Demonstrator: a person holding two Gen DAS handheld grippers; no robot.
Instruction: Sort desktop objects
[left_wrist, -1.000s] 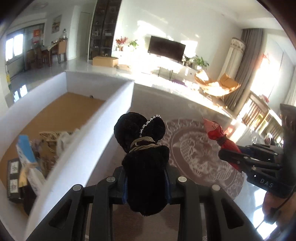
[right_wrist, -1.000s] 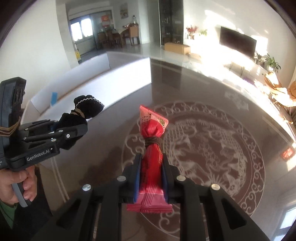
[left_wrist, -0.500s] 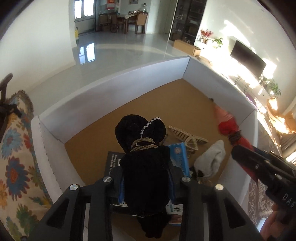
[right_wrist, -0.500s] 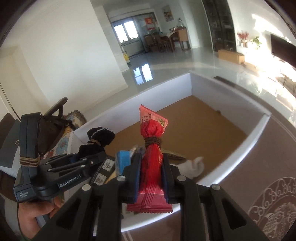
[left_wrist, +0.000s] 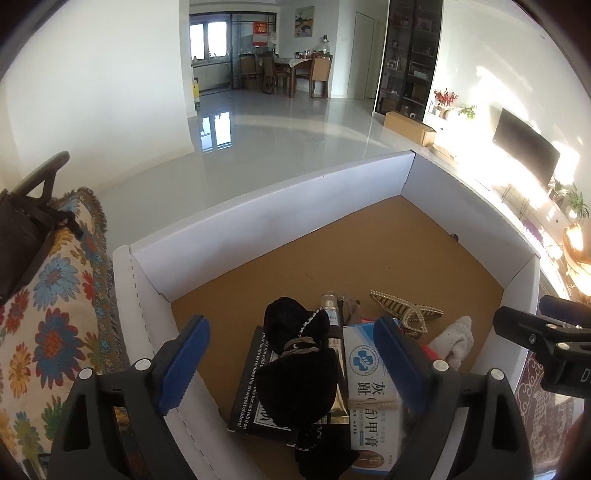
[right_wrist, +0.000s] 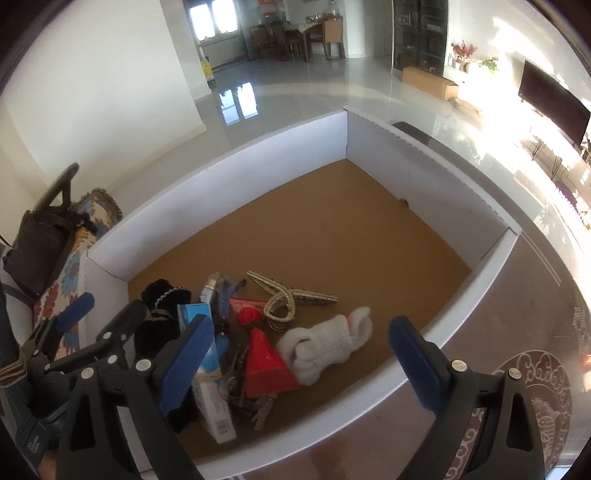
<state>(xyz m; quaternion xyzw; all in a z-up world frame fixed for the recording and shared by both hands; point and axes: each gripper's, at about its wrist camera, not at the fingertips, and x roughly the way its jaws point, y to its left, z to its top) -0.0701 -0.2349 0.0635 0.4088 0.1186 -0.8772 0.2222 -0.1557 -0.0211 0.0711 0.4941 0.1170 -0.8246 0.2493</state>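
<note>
black pouch (left_wrist: 295, 373) hides much of the dark box (left_wrist: 251, 384) beneath.

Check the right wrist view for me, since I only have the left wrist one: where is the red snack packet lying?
Observer: The red packet lies inside the white box, on the pile of things, right beside the white sock.
Operator: Is the right gripper clear of it?
Observer: Yes. The right gripper has just been opening its jaws and they now stand wide. The packet lies below, between them, with neither pad touching it.
</note>
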